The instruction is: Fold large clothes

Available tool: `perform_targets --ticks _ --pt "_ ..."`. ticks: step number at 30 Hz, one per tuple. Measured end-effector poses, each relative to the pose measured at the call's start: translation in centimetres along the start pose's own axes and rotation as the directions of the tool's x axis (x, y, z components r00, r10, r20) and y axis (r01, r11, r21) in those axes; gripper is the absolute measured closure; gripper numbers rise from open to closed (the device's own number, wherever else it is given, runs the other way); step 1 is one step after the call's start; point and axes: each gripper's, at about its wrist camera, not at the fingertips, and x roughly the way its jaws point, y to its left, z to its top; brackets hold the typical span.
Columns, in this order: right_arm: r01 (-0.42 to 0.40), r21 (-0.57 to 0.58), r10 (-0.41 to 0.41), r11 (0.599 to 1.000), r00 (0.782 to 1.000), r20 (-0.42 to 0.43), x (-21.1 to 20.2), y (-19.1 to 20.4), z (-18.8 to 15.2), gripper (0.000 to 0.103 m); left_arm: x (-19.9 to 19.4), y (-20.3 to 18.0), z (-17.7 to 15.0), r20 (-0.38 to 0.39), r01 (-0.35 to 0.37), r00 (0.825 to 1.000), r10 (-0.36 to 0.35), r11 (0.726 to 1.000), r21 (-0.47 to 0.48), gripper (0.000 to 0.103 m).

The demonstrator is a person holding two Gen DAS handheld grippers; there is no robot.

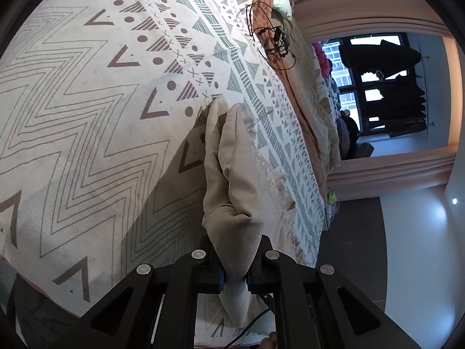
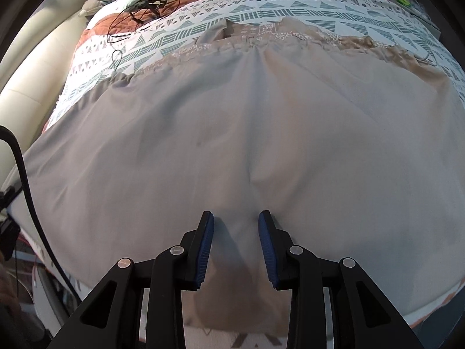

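A large beige garment (image 2: pixel 232 133) with a lace-trimmed far edge lies spread over the patterned bedspread (image 2: pixel 261 14). My right gripper (image 2: pixel 236 221) is open just above the garment's near part, one finger either side of a central crease. In the left wrist view my left gripper (image 1: pixel 234 279) is shut on a bunched fold of the same beige garment (image 1: pixel 232 180), held lifted above the bedspread (image 1: pixel 87 116), with lace trim hanging to the right.
A tangle of black cable (image 2: pixel 142 8) lies on the bed's far left corner, also in the left wrist view (image 1: pixel 273 40). A cream bed frame (image 2: pixel 26 87) runs along the left. A black cord (image 2: pixel 23 168) hangs at left. Windows and hanging clothes (image 1: pixel 392 81) stand beyond the bed.
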Motion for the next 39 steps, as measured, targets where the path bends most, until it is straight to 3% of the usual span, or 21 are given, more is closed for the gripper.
perform_targets --ticks 6,15,24,30,39 --pt "-0.025 -0.004 0.025 1.000 1.000 0.000 0.0 -0.3 1.0 0.074 -0.2 -2.4 0.1 -0.012 0.059 0.998 -0.058 0.998 0.022 0.094" --pt "-0.084 -0.006 0.084 0.996 0.996 -0.016 -1.3 -0.6 -2.3 0.074 0.4 -6.9 -0.1 -0.050 0.128 0.991 -0.124 0.989 0.078 0.094" --pt "-0.159 0.021 0.159 0.987 0.987 0.005 -3.0 -1.7 -6.8 0.074 1.7 -12.0 -1.8 -0.095 0.142 0.987 -0.129 0.979 0.145 0.094" --pt "-0.219 0.043 0.219 0.975 0.976 -0.003 -3.8 -2.8 -7.6 0.074 2.6 -15.4 -3.1 -0.118 0.153 0.984 -0.132 0.969 0.196 0.094" --pt "-0.232 0.100 0.212 0.968 0.960 0.181 -9.8 -8.8 -7.0 0.074 6.1 -20.5 -5.8 -0.188 0.157 0.976 -0.109 0.953 0.261 0.094"
